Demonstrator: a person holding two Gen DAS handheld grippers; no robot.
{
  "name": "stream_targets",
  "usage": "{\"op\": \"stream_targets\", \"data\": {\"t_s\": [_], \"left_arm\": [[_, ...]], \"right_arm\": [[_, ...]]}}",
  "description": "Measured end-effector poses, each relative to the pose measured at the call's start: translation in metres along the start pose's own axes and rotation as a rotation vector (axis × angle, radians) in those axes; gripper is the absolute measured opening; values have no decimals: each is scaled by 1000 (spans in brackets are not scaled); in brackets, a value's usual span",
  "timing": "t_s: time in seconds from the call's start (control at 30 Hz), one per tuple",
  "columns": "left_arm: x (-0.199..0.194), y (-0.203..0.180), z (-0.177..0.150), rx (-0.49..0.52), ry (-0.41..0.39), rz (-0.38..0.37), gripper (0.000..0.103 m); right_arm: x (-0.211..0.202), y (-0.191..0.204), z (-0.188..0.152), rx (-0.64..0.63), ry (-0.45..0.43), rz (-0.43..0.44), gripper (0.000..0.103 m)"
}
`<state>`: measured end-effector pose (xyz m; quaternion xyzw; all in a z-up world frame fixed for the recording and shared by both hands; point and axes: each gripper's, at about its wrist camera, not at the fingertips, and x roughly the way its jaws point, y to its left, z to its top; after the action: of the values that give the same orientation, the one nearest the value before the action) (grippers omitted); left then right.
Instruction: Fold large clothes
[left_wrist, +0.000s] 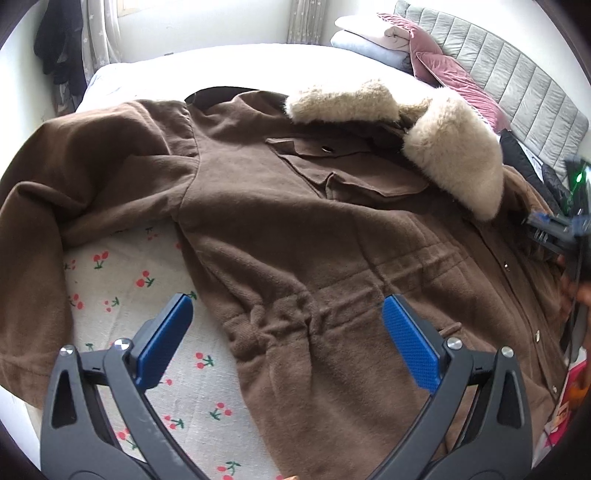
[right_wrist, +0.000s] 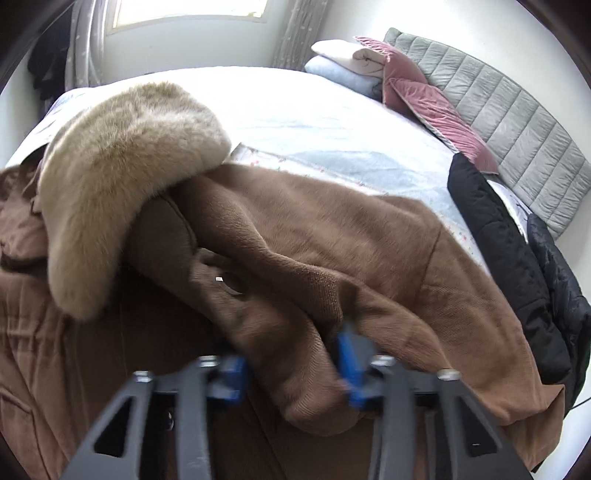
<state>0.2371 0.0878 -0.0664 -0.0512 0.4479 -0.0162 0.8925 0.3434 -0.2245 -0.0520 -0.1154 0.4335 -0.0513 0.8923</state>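
Nearest the left wrist camera, the left gripper (left_wrist: 288, 339) hangs with its fingers (left_wrist: 410, 343) spread wide and released, nothing between them. Each is a dark grey plastic arm faced with a blue, finely cross-hatched pad. They hover over the gathered waist of the coat (left_wrist: 295, 229).

The coat is brown, of a soft, brushed, felt-like cloth, and lies spread front-up on the bed (left_wrist: 229, 62). A drawstring seam puckers its waist. Above that sits a flapped chest pocket (left_wrist: 325, 155) with a metal snap, and a row of small snaps runs down the front edge to the right of the pocket. A thick, shaggy cream fur collar (left_wrist: 454, 155) curves over the neck, right of the pocket. One sleeve (left_wrist: 48, 206) bends off to the pocket's left and lies over a cherry-print sheet (left_wrist: 147, 295); its cuff is cut off at the frame edge.

In the right wrist view, the right gripper (right_wrist: 291, 369) is blurred. Its fingers (right_wrist: 349, 365) are drawn in on a bunched fold of the coat's other sleeve (right_wrist: 332, 280), the cloth filling the gap between the pads. The ribbed cuff lies just beyond them.

Right of the coat lies a black quilted jacket (right_wrist: 509, 258), partly out of frame. Beyond it, pink velvet pillows (right_wrist: 439, 110) lean on a grey padded headboard (right_wrist: 517, 122). The far bed surface is washed out by window light.
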Motion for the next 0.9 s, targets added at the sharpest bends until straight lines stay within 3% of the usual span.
{"op": "stream_targets", "data": {"t_s": [0.1, 0.2, 0.5, 0.7, 0.83, 0.9], "left_arm": [[1, 4, 0, -9, 5, -9, 103], [2, 8, 1, -27, 14, -30, 103], [4, 14, 0, -30, 23, -38, 103], [5, 24, 3, -32, 16, -15, 103], [7, 29, 5, -48, 33, -33, 103], [8, 30, 6, -55, 31, -45, 103]], "right_arm": [[-10, -9, 11, 18, -49, -31, 19], [-13, -18, 31, 45, -68, -52, 17], [-21, -27, 130, 33, -161, -187, 16], [20, -31, 199, 42, -132, -234, 16], [61, -28, 225, 61, -107, -244, 17], [77, -27, 229, 80, -123, -244, 23]]}}
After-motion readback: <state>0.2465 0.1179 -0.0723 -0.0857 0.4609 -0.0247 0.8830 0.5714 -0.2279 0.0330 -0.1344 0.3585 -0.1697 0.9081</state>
